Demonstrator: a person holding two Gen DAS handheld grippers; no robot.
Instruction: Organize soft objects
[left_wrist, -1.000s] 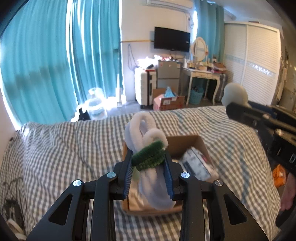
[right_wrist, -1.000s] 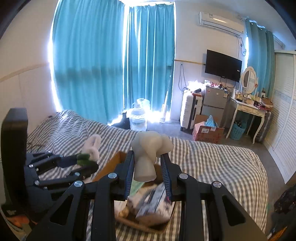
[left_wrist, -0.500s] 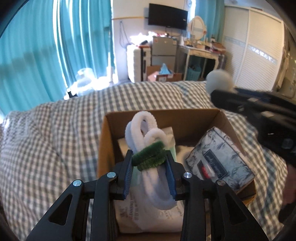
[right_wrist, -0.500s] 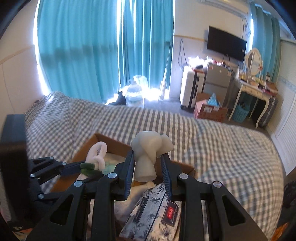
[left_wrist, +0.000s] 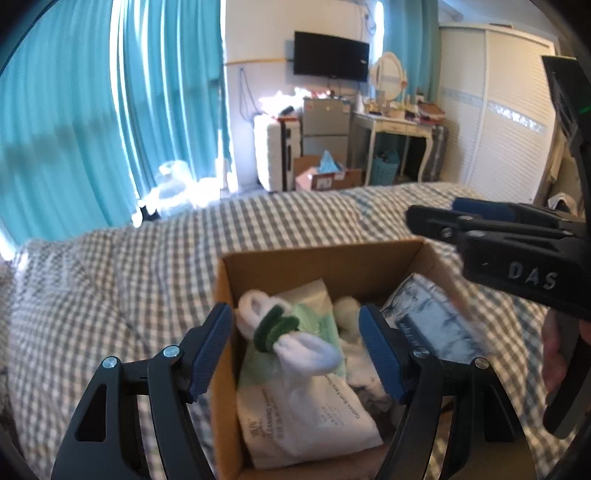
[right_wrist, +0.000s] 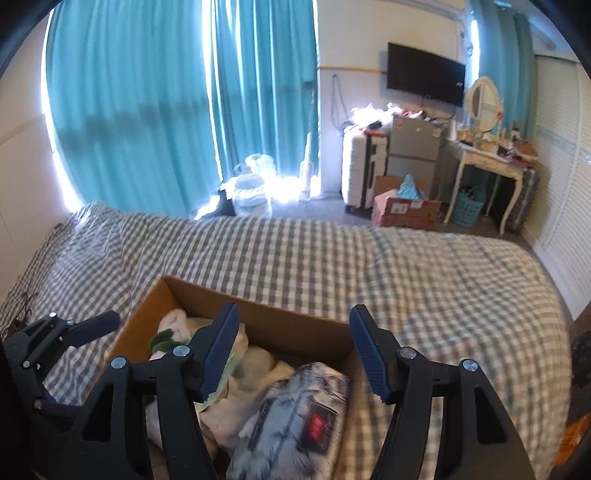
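An open brown cardboard box (left_wrist: 332, 258) sits on the grey-checked bedspread (left_wrist: 110, 277). The left gripper (left_wrist: 295, 343) hangs above the box, jaws spread wide and holding nothing. Inside the box, the white fuzzy loop with a green band (left_wrist: 284, 332) lies on a white wipes packet (left_wrist: 306, 410). The right gripper (right_wrist: 293, 347), likewise spread and holding nothing, hovers over the box's right side, above a grey patterned tissue pack (right_wrist: 295, 417).

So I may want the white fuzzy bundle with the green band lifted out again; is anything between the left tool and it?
Nothing visible is. The left tool is open above the cardboard box, and the white bundle lies uncovered on top of a white packet, showing between the fingers.
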